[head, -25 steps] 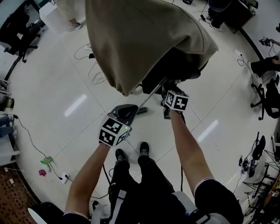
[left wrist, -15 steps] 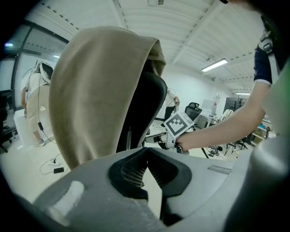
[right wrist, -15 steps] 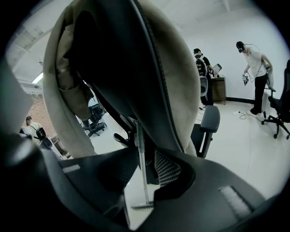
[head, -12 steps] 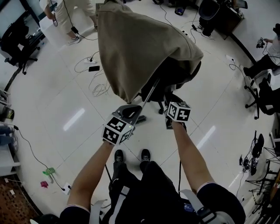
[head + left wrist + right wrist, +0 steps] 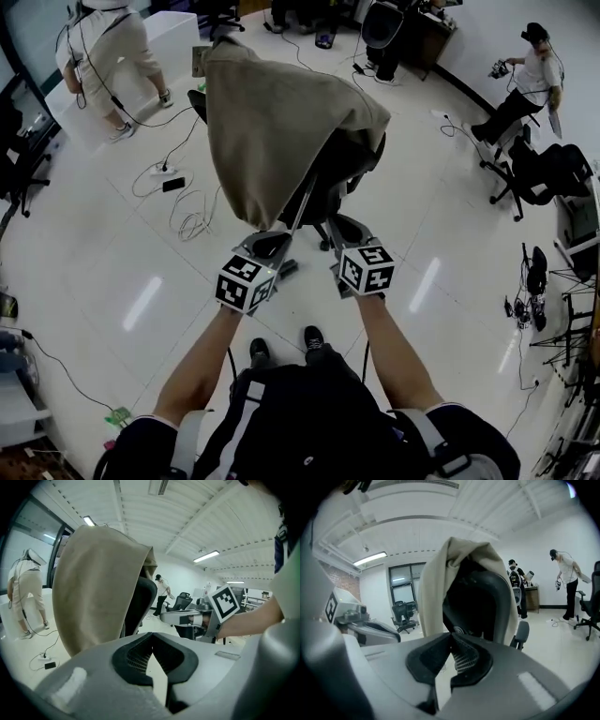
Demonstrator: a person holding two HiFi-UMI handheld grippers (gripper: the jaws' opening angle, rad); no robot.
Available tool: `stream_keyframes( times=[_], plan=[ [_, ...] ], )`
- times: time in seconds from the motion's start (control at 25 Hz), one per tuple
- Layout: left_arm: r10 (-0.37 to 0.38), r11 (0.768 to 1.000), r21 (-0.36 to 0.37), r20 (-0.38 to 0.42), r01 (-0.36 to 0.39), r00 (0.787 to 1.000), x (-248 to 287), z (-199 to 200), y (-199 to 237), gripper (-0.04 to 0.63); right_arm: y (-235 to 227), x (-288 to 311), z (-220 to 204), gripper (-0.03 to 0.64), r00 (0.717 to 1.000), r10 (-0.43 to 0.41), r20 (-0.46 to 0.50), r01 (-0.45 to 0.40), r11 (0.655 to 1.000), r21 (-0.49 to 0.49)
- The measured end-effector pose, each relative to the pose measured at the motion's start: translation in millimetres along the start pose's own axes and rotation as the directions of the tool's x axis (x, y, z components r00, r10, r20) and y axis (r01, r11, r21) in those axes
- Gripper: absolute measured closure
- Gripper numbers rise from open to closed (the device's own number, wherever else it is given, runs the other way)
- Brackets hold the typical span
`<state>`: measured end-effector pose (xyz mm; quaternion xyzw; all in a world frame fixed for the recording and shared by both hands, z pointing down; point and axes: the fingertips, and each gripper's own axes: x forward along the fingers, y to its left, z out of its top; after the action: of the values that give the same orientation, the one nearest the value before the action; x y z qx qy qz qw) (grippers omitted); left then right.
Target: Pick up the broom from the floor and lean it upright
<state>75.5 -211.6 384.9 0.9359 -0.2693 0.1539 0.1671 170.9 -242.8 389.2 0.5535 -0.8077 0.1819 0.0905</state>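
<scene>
- Head view: the broom (image 5: 300,204) shows as a thin pale handle; its long axis runs away from the person and upward, from beside the left gripper (image 5: 267,246) into the dark chair (image 5: 349,157) under the beige cloth (image 5: 272,122); it passes between the two grippers, just beside the left one and a little apart from the right gripper (image 5: 341,226); I cannot tell whether it touches the left one; a dark piece on the floor (image 5: 122,234) by the left gripper may be the broom's head, but it is too small to be sure; by the look of it the handle is propped on the chair, not lying flat.
- Head view, room: the chair closes the way ahead; bare floor lies wide to the left, with loose cables (image 5: 192,220) beyond it; other chairs and people stand well apart.
- Left gripper view: the jaws meet tip to tip with nothing between them; only pale floor shows through the gap below the tips; cloth and chair rise ahead and left; a thin grey strip along the chair's edge may be the handle.
- Right gripper view: these jaws are likewise closed on nothing; the chair back fills the view straight ahead; no handle can be made out here.
- Judgement: the left gripper is the nearer one; either would have to part its jaws before it could take the handle.
</scene>
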Motion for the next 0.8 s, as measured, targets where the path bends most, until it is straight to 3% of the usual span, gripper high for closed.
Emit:
stream_keyframes(
  times=[0.32, 0.8],
  plan=[
    [-0.06, 0.998, -0.01, 0.078, 0.061, 0.995, -29, 23, -19, 0.595, 63, -29, 18, 0.615, 0.996, 0.029, 0.08, -0.025, 0.999, -0.045],
    [-0.109, 0.994, -0.007, 0.102, 0.111, 0.989, -50, 36, -30, 0.595, 89, -52, 52, 0.615, 0.986, 0.06, 0.155, -0.049, 0.996, -0.076]
  ],
)
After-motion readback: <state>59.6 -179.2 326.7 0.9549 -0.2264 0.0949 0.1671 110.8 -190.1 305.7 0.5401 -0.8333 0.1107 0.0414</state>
